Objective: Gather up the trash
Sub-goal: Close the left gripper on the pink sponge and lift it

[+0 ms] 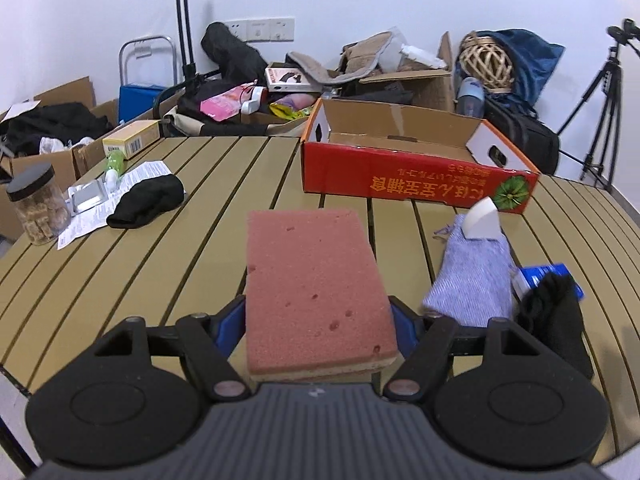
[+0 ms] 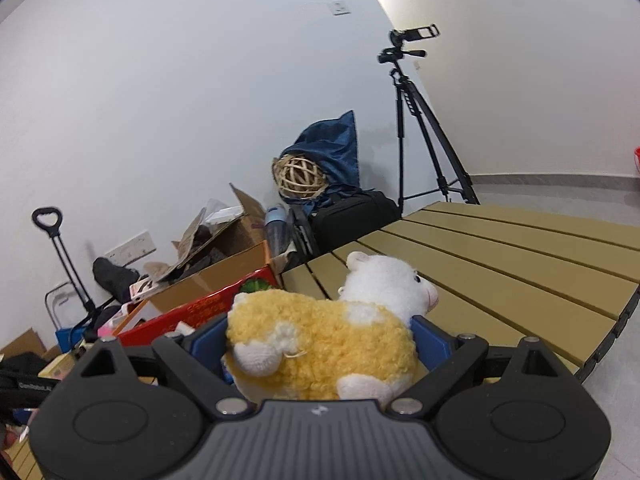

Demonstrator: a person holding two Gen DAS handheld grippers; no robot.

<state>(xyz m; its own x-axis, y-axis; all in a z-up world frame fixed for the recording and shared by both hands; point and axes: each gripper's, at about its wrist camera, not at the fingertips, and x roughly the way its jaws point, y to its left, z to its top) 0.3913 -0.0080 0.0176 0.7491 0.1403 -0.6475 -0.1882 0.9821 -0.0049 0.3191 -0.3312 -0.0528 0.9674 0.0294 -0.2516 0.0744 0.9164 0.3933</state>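
Observation:
My left gripper point(image 1: 318, 320) is shut on a pink sponge point(image 1: 316, 288) with a yellow underside, held flat above the slatted table point(image 1: 180, 280). An open red cardboard box point(image 1: 408, 160) stands ahead on the table's far side. My right gripper point(image 2: 320, 340) is shut on a yellow and white plush sheep point(image 2: 332, 332), held above the table point(image 2: 520, 264) with its head pointing right. The red box point(image 2: 200, 308) shows to the left behind the sheep.
On the table: a black sock point(image 1: 148, 200), a paper leaflet point(image 1: 92, 216), a blister pack point(image 1: 88, 196), a jar point(image 1: 36, 204), a yellow box point(image 1: 132, 138), a lilac pouch point(image 1: 472, 280) with a white wedge point(image 1: 482, 222), a black cloth point(image 1: 556, 316) and a blue box point(image 1: 544, 276). Clutter and a tripod point(image 2: 424, 128) stand behind.

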